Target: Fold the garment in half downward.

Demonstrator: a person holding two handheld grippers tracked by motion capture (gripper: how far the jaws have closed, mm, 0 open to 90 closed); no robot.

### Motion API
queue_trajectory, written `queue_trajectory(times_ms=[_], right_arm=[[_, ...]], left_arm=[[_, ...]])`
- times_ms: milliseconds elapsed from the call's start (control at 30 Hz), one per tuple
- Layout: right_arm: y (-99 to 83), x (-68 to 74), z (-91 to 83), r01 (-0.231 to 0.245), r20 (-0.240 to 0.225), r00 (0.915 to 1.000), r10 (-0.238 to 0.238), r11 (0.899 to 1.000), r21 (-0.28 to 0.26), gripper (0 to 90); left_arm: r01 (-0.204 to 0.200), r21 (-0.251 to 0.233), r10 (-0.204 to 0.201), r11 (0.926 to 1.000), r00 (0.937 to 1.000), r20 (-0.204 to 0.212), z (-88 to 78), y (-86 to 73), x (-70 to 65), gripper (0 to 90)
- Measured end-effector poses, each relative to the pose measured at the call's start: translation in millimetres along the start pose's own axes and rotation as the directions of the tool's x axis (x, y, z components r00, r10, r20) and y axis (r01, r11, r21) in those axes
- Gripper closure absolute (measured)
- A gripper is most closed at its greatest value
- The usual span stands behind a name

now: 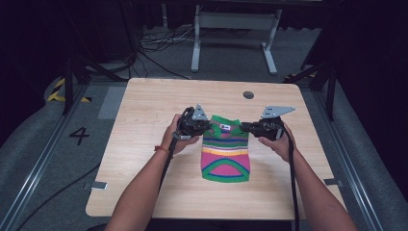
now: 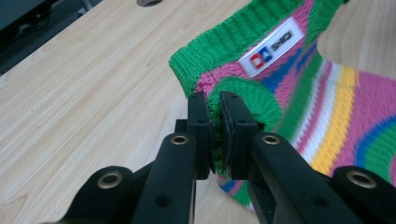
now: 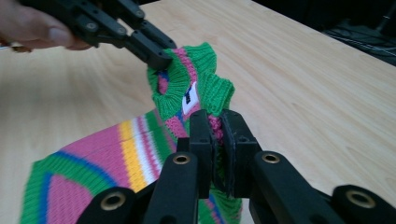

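Note:
A small knitted sweater [image 1: 225,154] in green, pink, yellow, white and blue stripes lies in the middle of the wooden table [image 1: 144,110]. A white label [image 2: 272,45] sits inside its green collar. My left gripper [image 1: 208,126] is shut on the sweater's left shoulder, the knit pinched between its black jaws [image 2: 216,109]. My right gripper [image 1: 243,127] is shut on the right shoulder [image 3: 215,123]. The collar end is lifted off the table between the two grippers, while the hem rests flat. In the right gripper view the left gripper [image 3: 159,58] holds the far shoulder.
A round cable hole [image 1: 248,95] sits in the table near its far edge. Beyond the table stand a white metal frame [image 1: 234,29] and loose cables [image 1: 159,43] on the grey floor. A "4" [image 1: 79,135] is marked on the floor at the left.

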State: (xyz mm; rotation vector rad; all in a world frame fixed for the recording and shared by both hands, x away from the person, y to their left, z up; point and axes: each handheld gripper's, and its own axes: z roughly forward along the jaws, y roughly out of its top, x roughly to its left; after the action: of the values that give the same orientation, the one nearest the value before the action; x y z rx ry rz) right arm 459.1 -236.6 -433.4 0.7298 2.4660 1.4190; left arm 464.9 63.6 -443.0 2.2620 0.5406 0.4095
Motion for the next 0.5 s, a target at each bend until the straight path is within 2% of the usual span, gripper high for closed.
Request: queue_trajectory(times_ms=[133,167,200,300,400,500], right_arm=[[-7.3,11.3,-8.9,0.034,-0.026,0.9991,-0.033,0.999,0.015,84.2],[-9.7,14.2,-10.7,0.042,-0.037,0.9985,-0.041,0.999,0.019,84.1],[-11.7,16.8,-12.0,0.047,-0.046,0.9979,-0.046,0.999,0.020,84.0],[-16.2,22.2,-14.5,0.058,-0.057,0.9968,-0.056,0.998,0.022,84.0],[-20.8,32.0,-16.7,0.079,-0.076,0.9942,-0.076,0.996,0.034,84.0],[-22.6,40.5,-18.4,0.097,-0.096,0.9910,-0.093,0.994,0.044,83.9]], left_arm=[[-0.047,0.000,0.047,0.9989,0.9989,0.006,-6.1,-6.6,-14.8,82.6],[-0.047,0.000,0.047,0.9989,0.9989,0.006,-6.1,-6.6,-14.8,82.5],[-0.073,-0.004,0.073,0.9973,0.9974,0.003,-9.9,-8.3,-22.1,82.4],[-0.096,-0.008,0.096,0.9953,0.9953,0.009,-13.9,-11.0,-29.7,81.4],[-0.123,-0.008,0.123,0.9923,0.9920,0.028,-18.3,-18.0,-40.9,81.2],[-0.134,-0.006,0.134,0.9909,0.9896,0.052,-21.1,-24.6,-47.9,81.7]])
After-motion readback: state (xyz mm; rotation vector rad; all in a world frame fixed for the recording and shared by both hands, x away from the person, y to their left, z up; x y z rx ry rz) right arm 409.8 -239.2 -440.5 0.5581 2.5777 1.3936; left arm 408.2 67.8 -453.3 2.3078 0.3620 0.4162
